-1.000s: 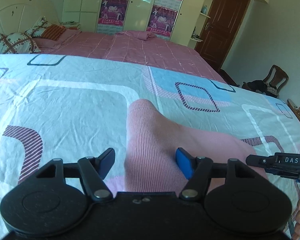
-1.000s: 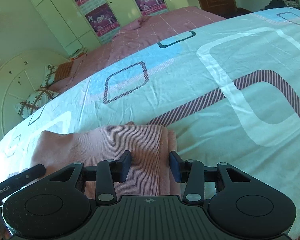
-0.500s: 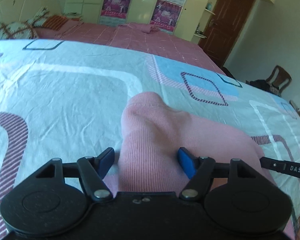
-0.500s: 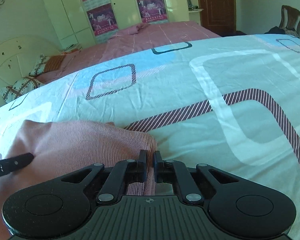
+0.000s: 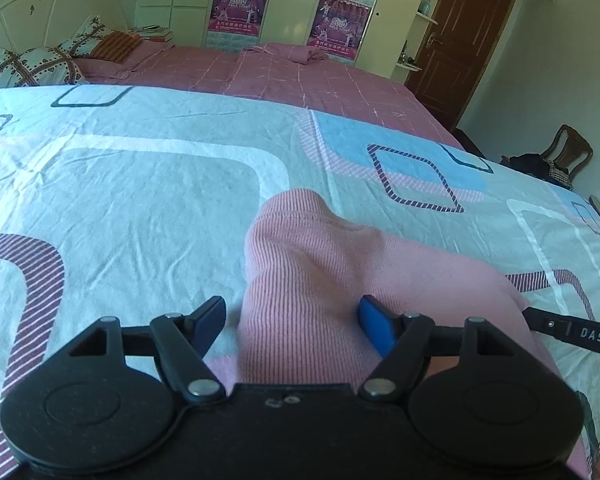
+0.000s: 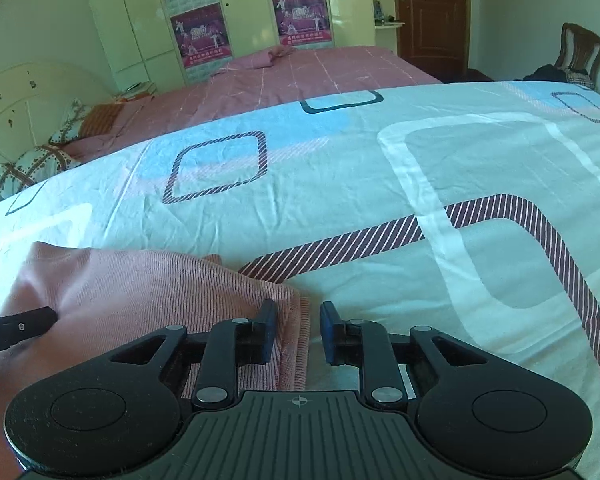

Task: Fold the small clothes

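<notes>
Folding looks well along: the pink garment (image 5: 340,280) lies on the patterned bedsheet (image 5: 120,200) as a compact, doubled-over bundle, its ribbed knit showing layered edges at the right end.

In the left wrist view, the left hand-held gripper (image 5: 292,320) has its jaws wide apart, straddling the near end of the garment without pinching it; the cloth bulges up between them.

In the right wrist view, the right hand-held gripper (image 6: 298,334) also stands with jaws apart. One pad rests on the garment's (image 6: 140,292) folded corner, the other over bare bedsheet (image 6: 380,184), so nothing is clamped.

My reading is that a fold has been laid down and both tools are free (whether one more fold is planned, I cannot tell). A further fold would call for both grippers to close on matching edges and lift together, keeping the stacked layers from sliding apart; otherwise a light press to flatten the bulge would finish it.
</notes>
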`<control>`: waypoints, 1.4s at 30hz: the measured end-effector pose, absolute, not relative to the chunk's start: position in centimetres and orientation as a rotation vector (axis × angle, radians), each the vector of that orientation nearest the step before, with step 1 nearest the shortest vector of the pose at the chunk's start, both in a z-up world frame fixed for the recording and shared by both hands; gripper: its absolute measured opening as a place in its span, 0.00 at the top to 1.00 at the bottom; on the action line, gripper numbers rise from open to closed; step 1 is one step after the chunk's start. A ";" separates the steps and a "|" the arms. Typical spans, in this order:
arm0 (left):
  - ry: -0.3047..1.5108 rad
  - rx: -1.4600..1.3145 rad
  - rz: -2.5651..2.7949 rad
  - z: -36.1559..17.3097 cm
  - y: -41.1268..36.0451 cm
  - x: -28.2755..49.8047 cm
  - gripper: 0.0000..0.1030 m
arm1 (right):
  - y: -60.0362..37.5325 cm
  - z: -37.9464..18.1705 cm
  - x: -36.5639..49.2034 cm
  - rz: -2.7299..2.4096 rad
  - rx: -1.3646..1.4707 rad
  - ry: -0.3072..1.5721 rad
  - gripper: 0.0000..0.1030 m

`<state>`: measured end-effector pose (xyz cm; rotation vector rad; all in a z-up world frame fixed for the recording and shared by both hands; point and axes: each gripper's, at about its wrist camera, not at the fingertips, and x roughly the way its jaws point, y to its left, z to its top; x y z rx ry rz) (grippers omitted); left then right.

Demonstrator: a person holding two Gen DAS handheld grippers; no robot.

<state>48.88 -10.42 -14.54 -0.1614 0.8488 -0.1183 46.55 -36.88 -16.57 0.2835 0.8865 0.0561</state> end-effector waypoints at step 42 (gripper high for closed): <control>0.821 -0.170 -0.175 -13.0 -9.0 37.1 0.29 | -37.4 -12.8 34.5 0.245 0.241 0.832 0.78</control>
